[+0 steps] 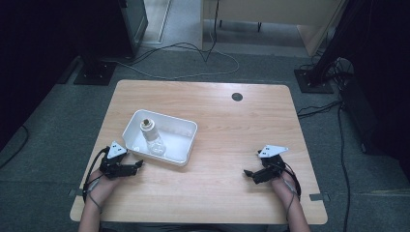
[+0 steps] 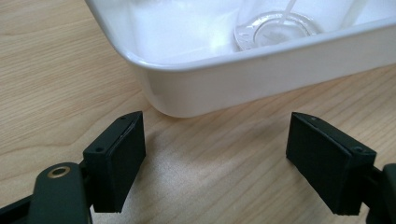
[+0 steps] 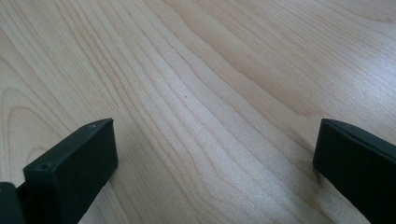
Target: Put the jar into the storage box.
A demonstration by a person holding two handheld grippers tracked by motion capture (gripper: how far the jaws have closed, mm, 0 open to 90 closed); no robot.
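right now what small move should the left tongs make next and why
Probably ease the left tongs forward to the near corner of the white rectangular plastic tray. Their jaws stand open just short of that corner, holding nothing, and the clear plastic bottle lies inside the tray, so closing the gap looks like the natural start.

A light wooden surface (image 1: 232, 125) carried a white rectangular plastic tray (image 1: 186, 145) holding a clear bottle (image 1: 152, 135) lying on its side. The left tongs (image 1: 140, 164) rested just beside the tray; the right tongs (image 1: 247, 173) sat well apart.
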